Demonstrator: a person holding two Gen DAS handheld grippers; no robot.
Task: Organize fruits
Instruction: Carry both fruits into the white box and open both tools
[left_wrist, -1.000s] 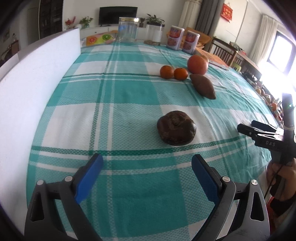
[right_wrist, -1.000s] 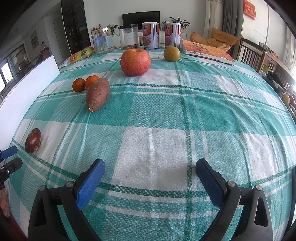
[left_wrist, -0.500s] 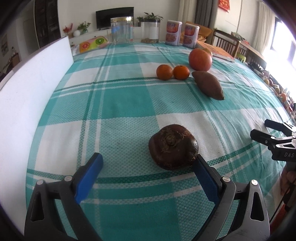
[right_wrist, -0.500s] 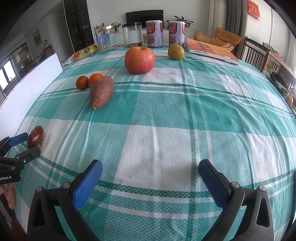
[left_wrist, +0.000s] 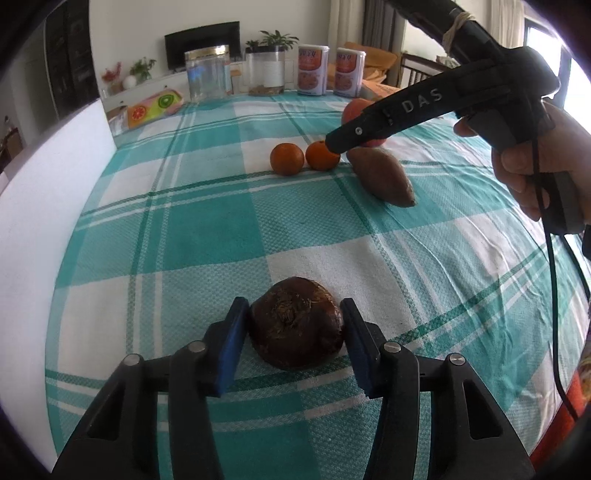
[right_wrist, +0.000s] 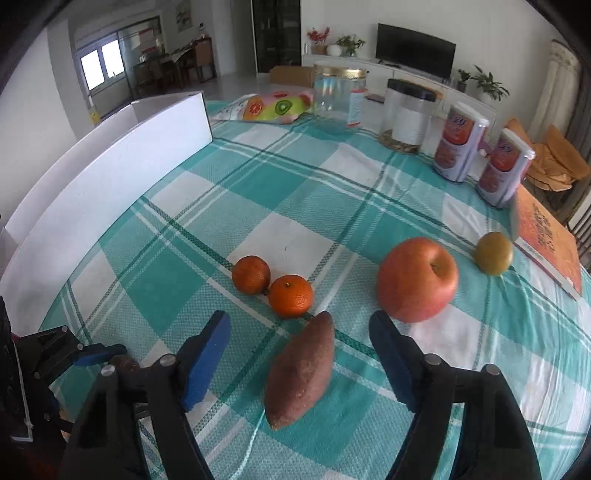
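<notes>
My left gripper (left_wrist: 293, 341) is shut on a dark brown, wrinkled round fruit (left_wrist: 295, 325) that rests on the green checked tablecloth (left_wrist: 207, 229). My right gripper (right_wrist: 299, 354) is open, its blue pads on either side of a sweet potato (right_wrist: 301, 369), above it and apart from it. The right gripper shows from the side in the left wrist view (left_wrist: 334, 146). Two small oranges (right_wrist: 251, 274) (right_wrist: 290, 296) lie just beyond the sweet potato. A large red apple (right_wrist: 417, 278) and a small green-brown fruit (right_wrist: 494, 253) lie to the right.
A white board (right_wrist: 110, 177) stands along the table's left edge. At the far end stand a glass jar (right_wrist: 340, 96), a black-lidded jar (right_wrist: 410, 114), two cans (right_wrist: 460, 142) and a fruit-print bag (right_wrist: 273, 107). An orange book (right_wrist: 546, 236) lies at the right.
My left gripper moved forward and closed on the dark brown fruit. My right gripper swung left and forward over the sweet potato, its jaws narrower but open.
</notes>
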